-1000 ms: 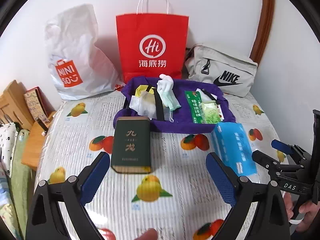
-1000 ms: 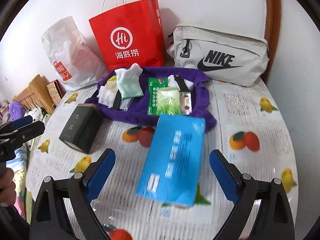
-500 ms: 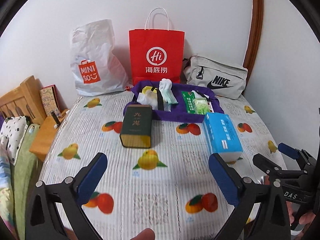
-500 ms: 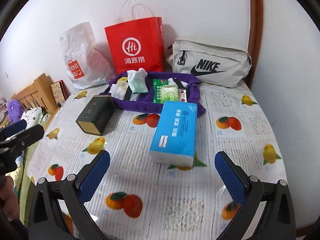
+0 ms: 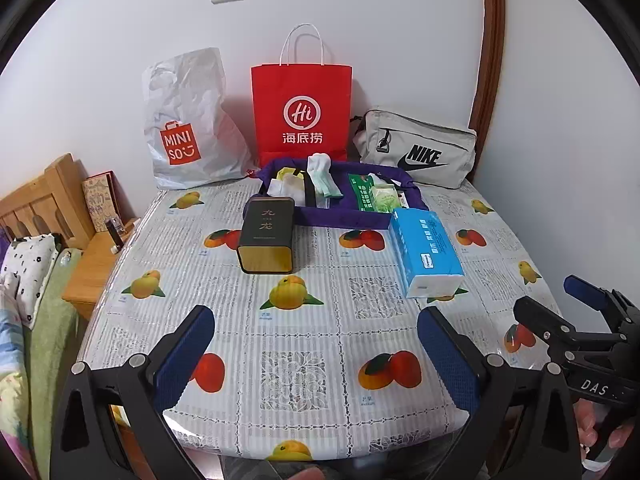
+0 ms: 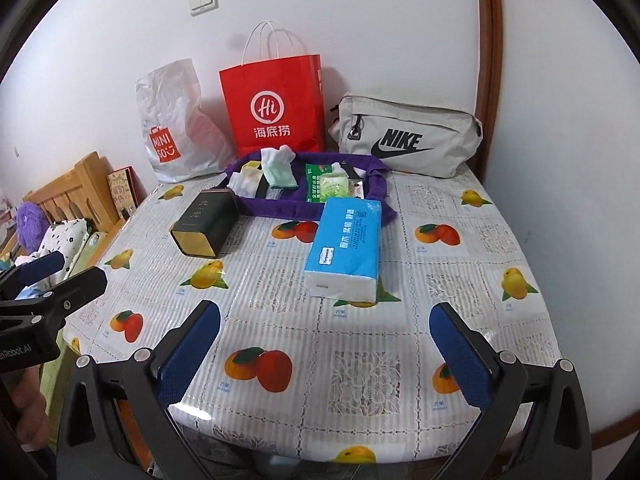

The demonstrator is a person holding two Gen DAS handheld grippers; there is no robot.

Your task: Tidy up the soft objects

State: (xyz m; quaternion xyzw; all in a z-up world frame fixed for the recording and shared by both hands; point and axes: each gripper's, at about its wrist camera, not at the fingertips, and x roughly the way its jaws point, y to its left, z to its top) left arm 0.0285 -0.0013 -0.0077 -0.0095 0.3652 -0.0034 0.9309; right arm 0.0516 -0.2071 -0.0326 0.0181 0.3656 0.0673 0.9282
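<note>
Just in front of the purple tray (image 6: pixel 280 210), the blue tissue pack (image 6: pixel 346 246) lies flat on the table (image 6: pixel 360 360). Likely light and squashy; grip its long sides. Both claws, left claw (image 5: pixel 316 346) and right claw (image 6: pixel 325 342), gape empty.

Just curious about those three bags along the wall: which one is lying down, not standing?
The grey Nike bag, rightmost, lies on its side; the red paper bag and white Miniso bag stand upright.
</note>
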